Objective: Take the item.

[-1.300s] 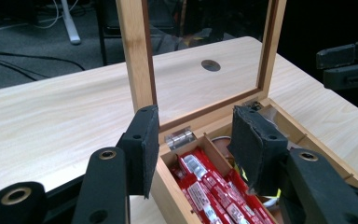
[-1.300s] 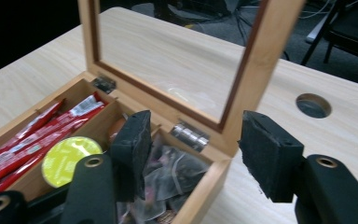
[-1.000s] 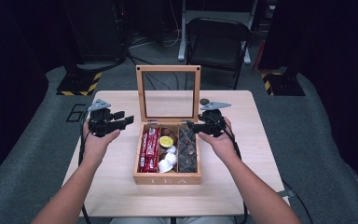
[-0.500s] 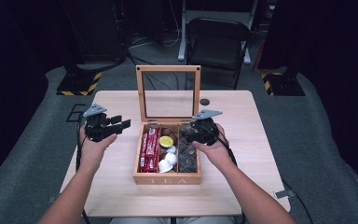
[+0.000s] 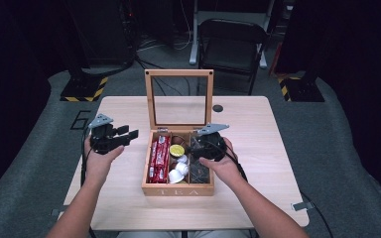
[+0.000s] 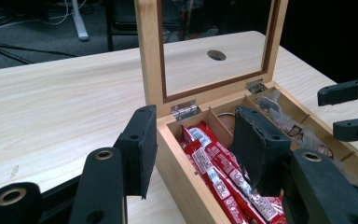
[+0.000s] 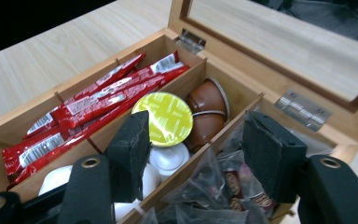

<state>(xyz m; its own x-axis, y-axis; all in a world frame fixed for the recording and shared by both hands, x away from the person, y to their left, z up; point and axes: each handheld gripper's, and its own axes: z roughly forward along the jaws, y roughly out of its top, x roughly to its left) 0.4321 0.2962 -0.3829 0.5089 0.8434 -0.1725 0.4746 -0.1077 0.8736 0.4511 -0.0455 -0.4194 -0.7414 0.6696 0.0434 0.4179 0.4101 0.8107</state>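
The wooden tea box (image 5: 178, 189) is sitting in the middle of the table (image 5: 278, 148), with its glass lid (image 5: 179, 99) standing straight up at the back. Left of the box, the left gripper (image 5: 129, 134) is hanging just beside the box's left wall – its jaws are sitting partly open with nothing between them, and in the left gripper view (image 6: 193, 149) the box's left wall is showing in the gap. Inside the box, the left part is holding red packets (image 5: 158, 158). The middle part is holding round pods – a yellow-topped pod (image 7: 164, 118), a brown pod (image 7: 209, 108) behind it and white pods (image 5: 177, 171) in front. The right part is holding clear bags (image 7: 214, 191) with dark things inside. The right gripper (image 7: 193, 156) is hovering over the box's right part, pointing down. Its jaws are sitting apart and gripping nothing, one on each side of the thin wall between the pods and the bags.
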